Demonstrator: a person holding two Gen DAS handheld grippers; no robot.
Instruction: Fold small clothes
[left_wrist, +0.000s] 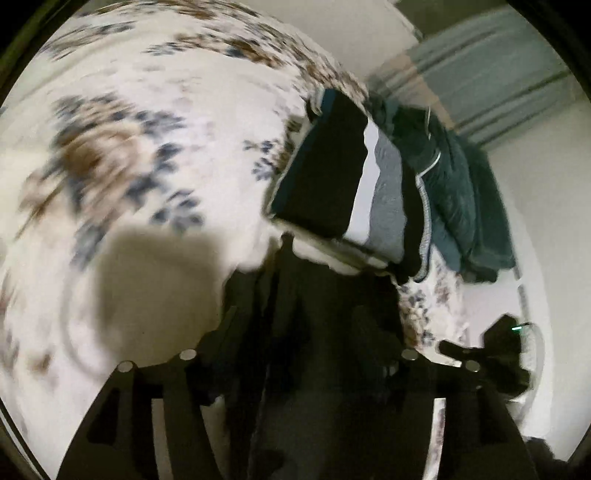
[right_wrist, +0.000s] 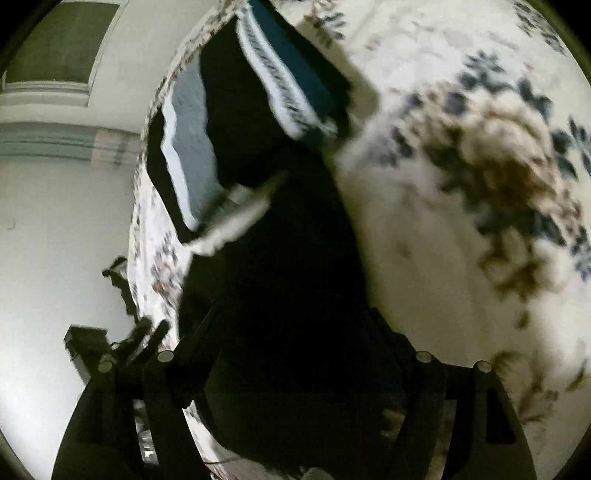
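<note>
While both views are smeared with motion blur, the main things can be made out: a black garment hangs between the fingers of the left gripper, and the same dark cloth fills the space between the fingers of the right gripper. Each gripper appears clamped on this black garment, though the fingertips themselves are buried in dark fabric and cannot be seen clearly in either view. Beneath the garment lies a white floral bedspread with blue and brown flower prints, which covers most of the left wrist view and the right half of the right wrist view. Beyond the held cloth, near the far edge of the bed, sits a stack of folded clothes in black, teal, white and grey bands; in the right wrist view the same stack lies just past the garment, touching or nearly touching it, and a pale strip of fabric crosses between them. Beside the stack in the left wrist view rests a rumpled dark green pile of clothing at the edge of the bed. A pale wall rises behind the bed.
</note>
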